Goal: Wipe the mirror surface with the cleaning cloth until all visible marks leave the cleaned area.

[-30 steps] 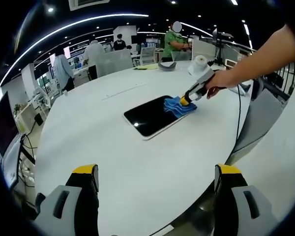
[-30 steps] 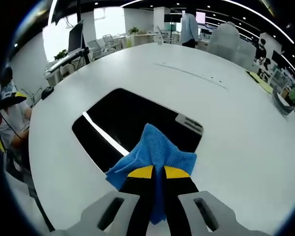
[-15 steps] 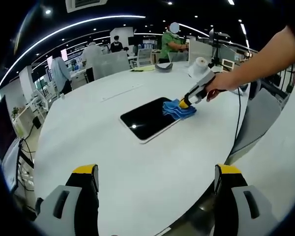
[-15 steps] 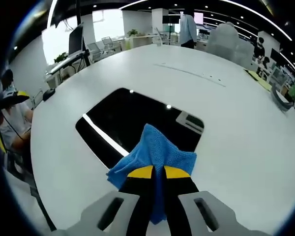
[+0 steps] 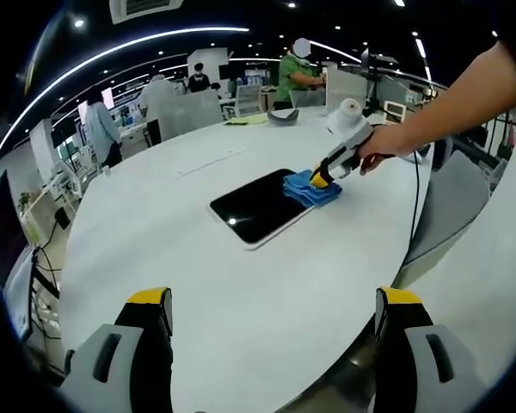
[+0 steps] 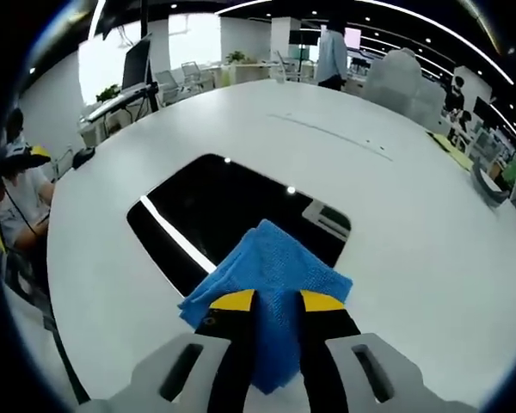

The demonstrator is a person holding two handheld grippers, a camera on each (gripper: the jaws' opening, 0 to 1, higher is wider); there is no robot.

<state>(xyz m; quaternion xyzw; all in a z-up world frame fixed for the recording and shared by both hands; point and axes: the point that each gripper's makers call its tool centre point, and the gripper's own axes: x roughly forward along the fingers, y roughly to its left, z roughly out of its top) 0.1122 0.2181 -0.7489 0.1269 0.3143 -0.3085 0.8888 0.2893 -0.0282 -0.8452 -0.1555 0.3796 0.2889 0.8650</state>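
The right gripper (image 6: 275,303) pinches the cloth (image 6: 271,275), which lies just ahead of its tips on the mirror's (image 6: 215,206) near edge. Soft and limp, the cloth likely bunches, so grip its folded middle; the mirror looks slick and fragile. The left gripper (image 5: 275,311) hangs spread wide, well short of it

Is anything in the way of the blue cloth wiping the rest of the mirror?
Nothing visible is. The right gripper holds the blue cloth on the mirror's near edge, and the dark glass ahead lies bare.
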